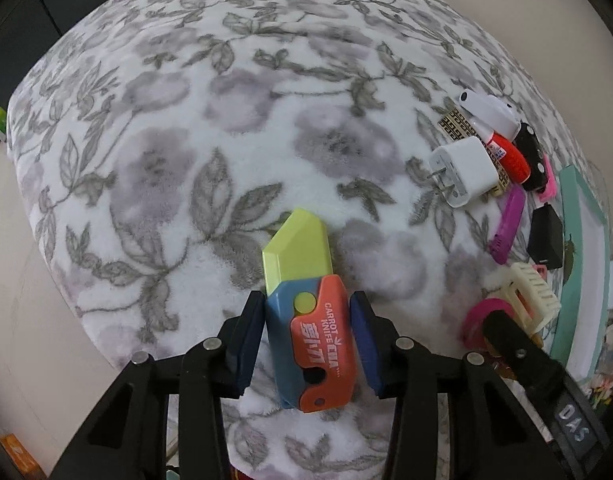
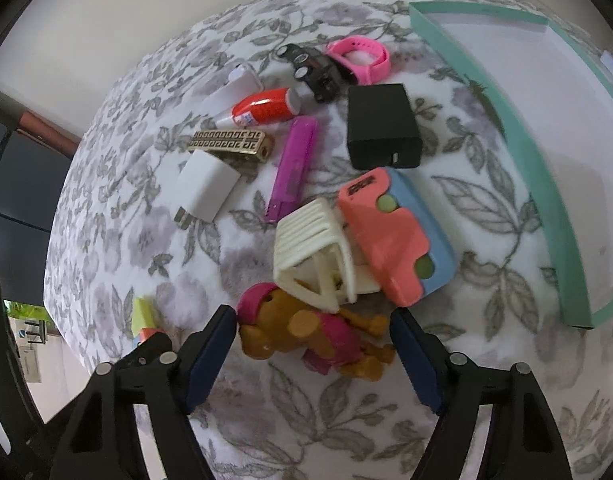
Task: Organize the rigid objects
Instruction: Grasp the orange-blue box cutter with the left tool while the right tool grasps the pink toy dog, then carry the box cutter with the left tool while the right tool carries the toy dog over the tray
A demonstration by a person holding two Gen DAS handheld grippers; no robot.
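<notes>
A toy carrot knife point(image 1: 306, 332) with an orange and blue handle and a yellow-green blade lies on the floral blanket point(image 1: 226, 140). My left gripper point(image 1: 308, 308) points down over it, its blue pads pressing on both sides of the handle. In the right wrist view a brown and pink toy dog point(image 2: 314, 340) lies between the jaws of my right gripper point(image 2: 312, 316), which stands open with gaps on either side. A cream hair claw point(image 2: 314, 256) and a pink and blue toy knife point(image 2: 394, 236) lie just beyond the dog.
Farther off lies a pile: a purple clip point(image 2: 292, 168), black charger point(image 2: 382, 126), white charger point(image 2: 206, 188), gold patterned block point(image 2: 234, 142), red glue bottle point(image 2: 266, 110), black toy car point(image 2: 314, 70) and pink watch band point(image 2: 362, 60). A teal-rimmed tray point(image 2: 546, 200) stands at the right.
</notes>
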